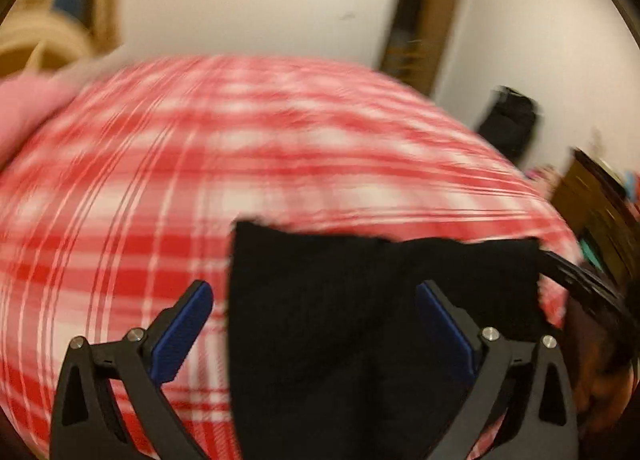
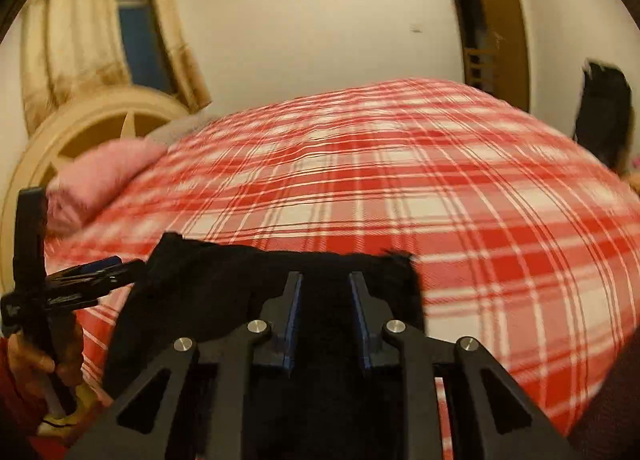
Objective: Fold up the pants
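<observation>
Black pants (image 1: 360, 320) lie on a bed with a red and white plaid cover (image 1: 240, 148). In the left wrist view my left gripper (image 1: 316, 296) is open wide, its blue pads on either side of the pants' left part, above the cloth. In the right wrist view the pants (image 2: 224, 284) lie under my right gripper (image 2: 325, 280), whose jaws stand narrowly apart over the black cloth; I cannot tell if cloth is pinched. The left gripper also shows at the left edge of that view (image 2: 100, 270).
A pink pillow (image 2: 100, 176) lies at the bed's head by a cream headboard (image 2: 80, 128). A curtained window (image 2: 136, 20) is behind. A brown door (image 2: 488, 20) and a dark object (image 2: 604, 108) stand at the right wall.
</observation>
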### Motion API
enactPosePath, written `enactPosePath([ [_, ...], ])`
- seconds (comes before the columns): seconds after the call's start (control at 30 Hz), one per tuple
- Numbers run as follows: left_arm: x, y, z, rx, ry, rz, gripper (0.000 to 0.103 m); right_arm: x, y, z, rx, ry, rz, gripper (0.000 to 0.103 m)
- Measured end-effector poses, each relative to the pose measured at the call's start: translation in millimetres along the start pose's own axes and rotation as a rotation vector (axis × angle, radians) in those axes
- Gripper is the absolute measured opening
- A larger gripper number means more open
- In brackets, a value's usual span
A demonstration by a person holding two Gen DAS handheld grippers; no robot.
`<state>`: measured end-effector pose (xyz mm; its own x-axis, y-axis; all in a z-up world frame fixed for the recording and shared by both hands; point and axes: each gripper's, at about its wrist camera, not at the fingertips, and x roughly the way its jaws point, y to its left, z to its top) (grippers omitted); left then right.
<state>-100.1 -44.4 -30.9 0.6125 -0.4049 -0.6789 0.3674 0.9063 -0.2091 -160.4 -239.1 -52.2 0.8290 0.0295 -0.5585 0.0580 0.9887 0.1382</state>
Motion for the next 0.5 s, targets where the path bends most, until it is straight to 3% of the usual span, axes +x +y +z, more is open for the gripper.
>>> enactPosePath([
  [0.1,19.9,2.8,-14.4,-0.033,0.050,0.081,0.097,29.0,-3.4,-6.2,-0.007,0.077,-0.054,0.025],
  [0.17,27.5,2.2,-20.9,-0.024,0.078,0.133,0.099,46.3,-16.1,-14.4,0.047,0.127,-0.036,0.025],
  [0.3,37.3,7.9,-28.2,-0.060,0.103,0.121,0.103,46.3,-39.1,-14.6,0.179,0.121,0.052,0.025],
  [0.43,32.6,7.8,-25.2,-0.054,0.116,0.117,0.103,28.9,-37.0,-8.1,0.190,0.131,0.067,0.028],
  [0.47,30.7,6.3,-25.4,-0.045,0.121,0.121,0.103,18.6,-39.2,-6.9,0.206,0.109,0.080,0.032],
  [0.5,28.6,5.8,-24.7,-0.040,0.128,0.123,0.103,6.6,-42.1,-6.5,0.228,0.075,0.093,0.044],
])
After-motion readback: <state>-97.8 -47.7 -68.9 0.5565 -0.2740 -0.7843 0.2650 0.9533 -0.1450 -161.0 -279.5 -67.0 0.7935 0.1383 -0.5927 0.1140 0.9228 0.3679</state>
